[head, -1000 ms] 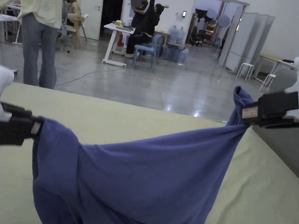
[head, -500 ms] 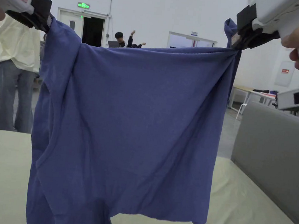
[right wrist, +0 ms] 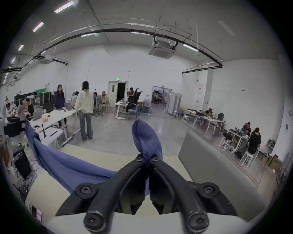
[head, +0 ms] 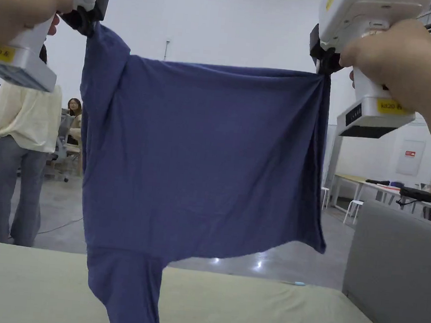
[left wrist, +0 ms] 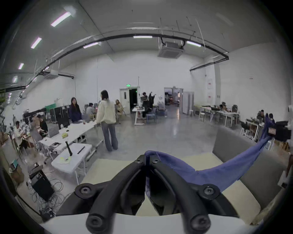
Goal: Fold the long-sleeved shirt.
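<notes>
Above the table [head: 17, 283], both the left gripper [head: 87, 18] and right gripper [head: 321, 62] pinched the shirt's [head: 200, 158] top edge; its dangling sleeve [head: 130, 294] could bunch underneath when lowered.

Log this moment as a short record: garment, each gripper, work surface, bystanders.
garment: blue shirt, held up in the air and spread between the two grippers, one sleeve hanging down at the lower left
left gripper: jaws shut on the shirt's top left corner
right gripper: jaws shut on the shirt's top right corner
work surface: pale yellow table below the shirt; whether the hanging sleeve touches it cannot be told
bystanders: person in a cream top standing at left, back turned; others seated farther off
</notes>
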Motion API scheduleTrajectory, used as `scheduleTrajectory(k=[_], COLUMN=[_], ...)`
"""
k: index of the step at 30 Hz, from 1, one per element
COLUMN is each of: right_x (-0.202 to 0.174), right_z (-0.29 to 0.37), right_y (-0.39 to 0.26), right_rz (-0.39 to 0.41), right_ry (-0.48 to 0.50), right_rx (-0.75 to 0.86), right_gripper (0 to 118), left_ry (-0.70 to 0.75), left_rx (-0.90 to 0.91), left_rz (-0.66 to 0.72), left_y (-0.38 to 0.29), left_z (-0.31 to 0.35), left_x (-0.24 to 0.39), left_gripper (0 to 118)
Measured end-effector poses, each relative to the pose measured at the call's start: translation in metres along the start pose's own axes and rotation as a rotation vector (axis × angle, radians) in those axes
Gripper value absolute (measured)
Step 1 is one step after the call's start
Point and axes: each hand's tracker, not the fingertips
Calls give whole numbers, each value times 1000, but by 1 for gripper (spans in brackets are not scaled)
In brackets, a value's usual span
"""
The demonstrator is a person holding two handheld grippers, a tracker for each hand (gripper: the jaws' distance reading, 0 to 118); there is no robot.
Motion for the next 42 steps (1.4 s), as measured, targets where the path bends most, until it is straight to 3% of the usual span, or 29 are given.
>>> scheduleTrajectory(k=[5,10,14,21,23,26,27,32,36,42], right_x=[14,9,-7,-43,-40,-38,-34,-5,1,0], right_z=[-24,-67,-120,-165,-151,-108,-89,18,80,132], right_y=[1,-59,-158,-380,-426,-475,-488,-558,-633,-717], right_rz=[-31,-9,-26,28,-33,70,84,30,71,46], right_ry=[-3,42,99,163,226,261,281,286,296,288], right_rx=[9,-98,-241,-562,-552,-572,-579,-619,-690,-806], right_gripper=[0,0,0,0,0,0,0,0,0,0], left_ry=[4,9,-38,-86,-138,-192,-211,-283,-349,-355], left_rx=[41,-72,-242,-591,-640,-695,-695,-794,-878,-995], left_rz=[-45,-144,-194,-236,-275,-394,-374,-419,-396,-412], left_y=[1,-52,-149,-341,-387,-437,-447,-517,-590,-657], left_z=[-9,-42,-83,-137,-117,-58,-39,55,119,200], left_x=[6,15,20,7,3,0,-4,2,6,26], left_gripper=[0,0,0,0,0,0,0,0,0,0])
